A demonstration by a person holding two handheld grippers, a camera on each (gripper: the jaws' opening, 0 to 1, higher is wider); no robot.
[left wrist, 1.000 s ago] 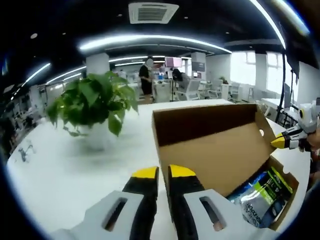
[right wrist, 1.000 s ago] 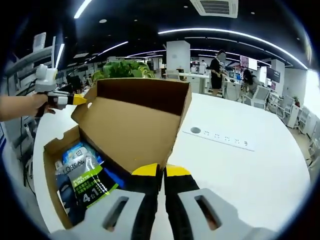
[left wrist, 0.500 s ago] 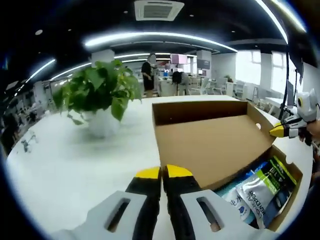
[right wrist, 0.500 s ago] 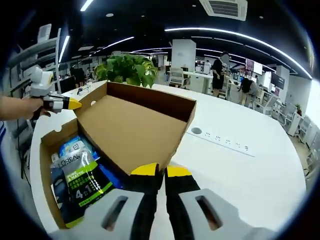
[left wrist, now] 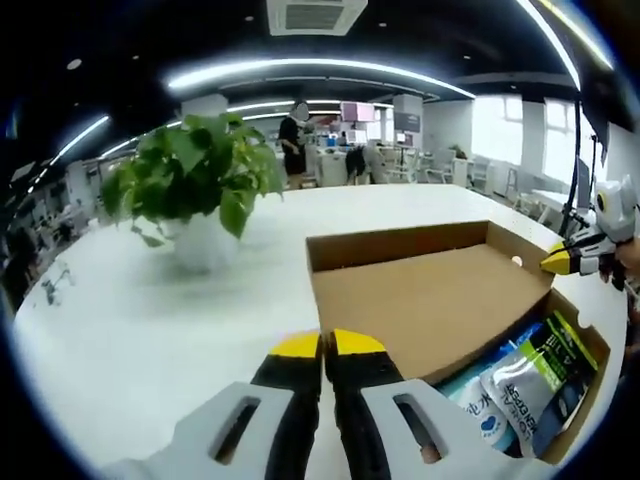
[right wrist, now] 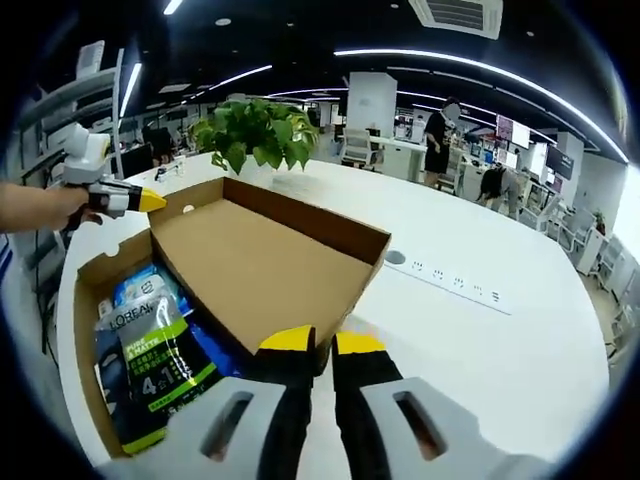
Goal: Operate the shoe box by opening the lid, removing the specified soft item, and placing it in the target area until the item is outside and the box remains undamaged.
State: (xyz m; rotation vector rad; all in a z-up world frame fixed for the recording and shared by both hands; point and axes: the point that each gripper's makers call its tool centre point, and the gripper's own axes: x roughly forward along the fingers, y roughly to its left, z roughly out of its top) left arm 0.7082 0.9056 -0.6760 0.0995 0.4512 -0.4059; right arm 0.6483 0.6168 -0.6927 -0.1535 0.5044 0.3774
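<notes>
A brown cardboard shoe box (left wrist: 578, 400) (right wrist: 88, 330) lies open on the white table. Its lid (left wrist: 425, 305) (right wrist: 255, 265) is folded back and lies low, inside face up. Soft packs sit in the box: a grey-and-green L'Oreal pouch (right wrist: 150, 360) (left wrist: 530, 375) and a blue-and-white pouch (left wrist: 478, 415). My left gripper (left wrist: 327, 345) is shut on one end of the lid, and it also appears at the lid's far corner (right wrist: 150, 201). My right gripper (right wrist: 322, 342) is shut on the lid's other end, and its yellow tip (left wrist: 556, 262) touches that corner.
A potted green plant (left wrist: 195, 190) (right wrist: 255, 135) stands on the table (left wrist: 150, 340) beyond the box. A white power strip (right wrist: 445, 275) lies to the right of the lid. A hand (right wrist: 40, 210) holds the left gripper. Desks, chairs and people fill the office behind.
The lid has swung back and down from a steep slant to nearly flat, with both grippers moving along at its ends. The pouches in the box show more fully.
</notes>
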